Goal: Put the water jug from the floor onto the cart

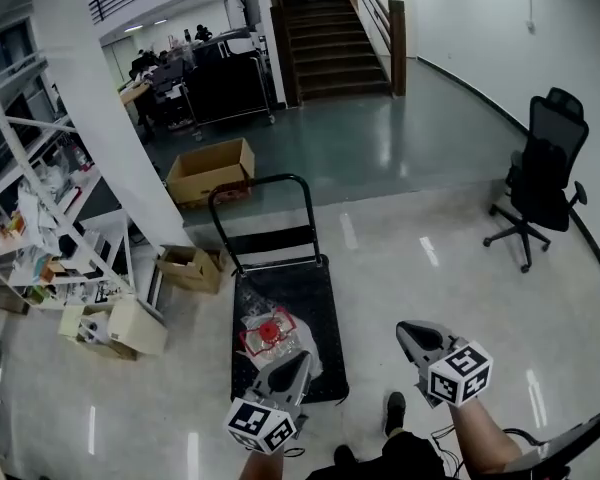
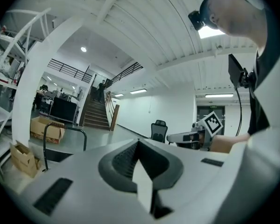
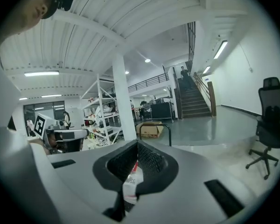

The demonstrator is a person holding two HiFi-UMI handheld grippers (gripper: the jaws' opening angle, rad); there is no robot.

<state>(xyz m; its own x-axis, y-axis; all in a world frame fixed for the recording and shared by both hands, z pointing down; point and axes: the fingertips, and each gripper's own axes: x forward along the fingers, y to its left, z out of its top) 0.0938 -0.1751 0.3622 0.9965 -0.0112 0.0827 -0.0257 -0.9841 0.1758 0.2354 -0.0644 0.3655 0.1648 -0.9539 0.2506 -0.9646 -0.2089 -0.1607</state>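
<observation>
The clear water jug with a red cap rests on the black deck of the platform cart, toward its near end. My left gripper hovers over the cart's near edge, just right of the jug, jaws shut and empty. Shut too and holding nothing, my right gripper hangs over the floor to the right of the cart. In the right gripper view, part of the jug shows through the gap under the shut jaws, and the left gripper is at the left. The left gripper view shows the cart's handle and the right gripper.
The cart's upright handle is at its far end. Cardboard boxes lie beyond and to the left. A white shelf rack and pillar stand left, an office chair right, stairs behind. The person's shoe is near the cart.
</observation>
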